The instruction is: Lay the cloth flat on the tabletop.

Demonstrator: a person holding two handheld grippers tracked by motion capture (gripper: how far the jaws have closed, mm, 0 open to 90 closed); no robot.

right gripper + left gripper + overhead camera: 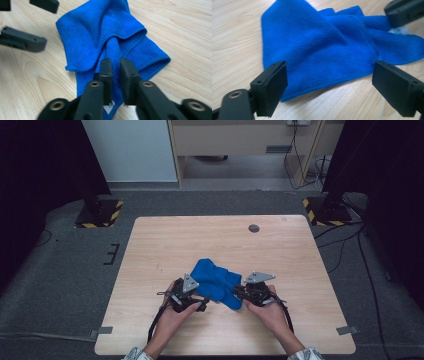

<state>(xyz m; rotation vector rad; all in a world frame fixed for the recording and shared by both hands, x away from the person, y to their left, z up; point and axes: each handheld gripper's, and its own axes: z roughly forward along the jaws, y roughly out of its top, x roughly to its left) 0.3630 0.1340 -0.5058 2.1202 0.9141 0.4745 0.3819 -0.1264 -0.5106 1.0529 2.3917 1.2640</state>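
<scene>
I am working at a light wooden table (165, 240) with a pair of tongs in each hand, and a crumpled blue microfibre cloth (216, 282) is lying between them, a little nearer my edge than the middle of the tabletop. The cloth is bunched into folds, with one flap lying over the rest and a ridge of fabric running toward my right hand.

My right gripper (116, 75) is pinching that cloth. In the right gripper view its two black jaws are standing almost together with a fold of blue fabric caught between the pads, close to the cloth's near corner, where a small white label (108, 108) is peeking out below the jaws. From the high view this gripper is sitting at the cloth's right edge, its grey three-cornered plate (259, 277) facing up.

My left gripper (329, 82) is gaping wide. In the left gripper view its jaws are standing well apart on either side of the cloth's near hem, with nothing pressed between them; the hem is lying on the table just beyond the pads, and I am not touching it. From above, this gripper is sitting at the cloth's left near corner.

A round dark cable hole (254, 228) is sitting in the far right part of the tabletop, well apart from the cloth. Grey carpet (65, 270) is surrounding the table.
</scene>
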